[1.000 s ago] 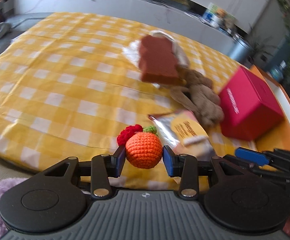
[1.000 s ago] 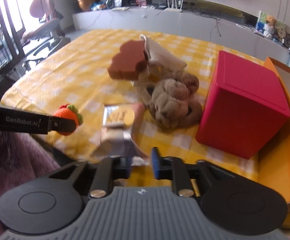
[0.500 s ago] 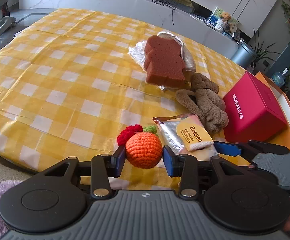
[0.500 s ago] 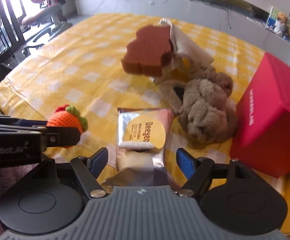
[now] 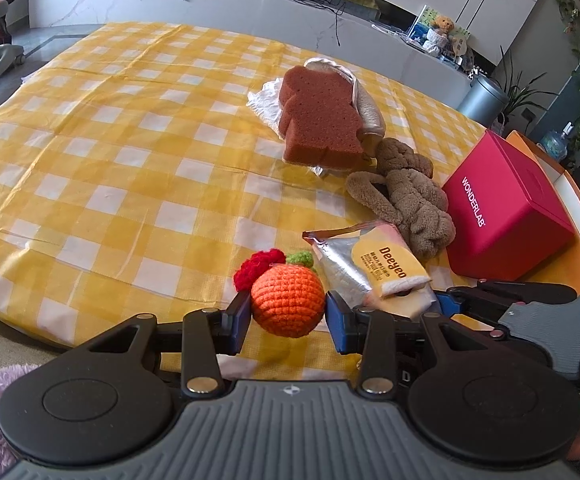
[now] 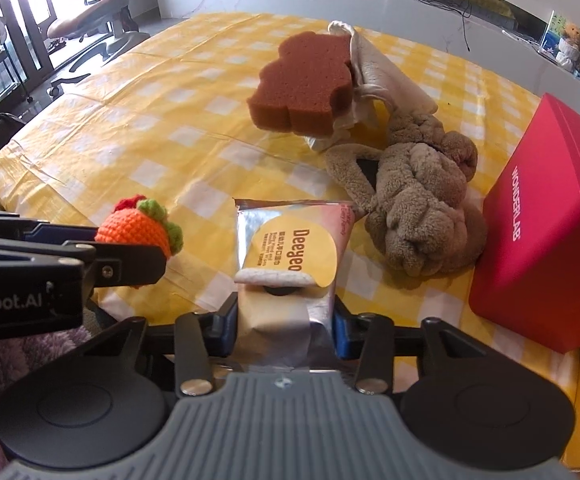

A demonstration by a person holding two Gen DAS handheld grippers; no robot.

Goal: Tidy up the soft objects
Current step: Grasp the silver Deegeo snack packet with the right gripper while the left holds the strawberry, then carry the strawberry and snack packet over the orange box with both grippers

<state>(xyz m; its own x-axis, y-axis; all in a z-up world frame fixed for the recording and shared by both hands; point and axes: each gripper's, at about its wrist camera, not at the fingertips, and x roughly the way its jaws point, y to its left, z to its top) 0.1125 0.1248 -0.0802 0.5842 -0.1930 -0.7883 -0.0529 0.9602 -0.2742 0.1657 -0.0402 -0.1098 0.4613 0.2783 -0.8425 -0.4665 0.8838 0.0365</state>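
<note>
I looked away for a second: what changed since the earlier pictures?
The right gripper opened wide, came down over the snack packet, and its jaws have just been closing; they now grip its near end. The left gripper kept holding the crochet orange. Sponge, plush and red box stayed put.

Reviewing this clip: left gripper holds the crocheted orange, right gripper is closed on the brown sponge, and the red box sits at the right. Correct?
Not quite. The right gripper has just been closing on the silver snack packet, not the brown sponge, which lies farther back on the cloth, as the right wrist view shows. The left gripper does hold the crocheted orange, and the red box is at the right.
</note>
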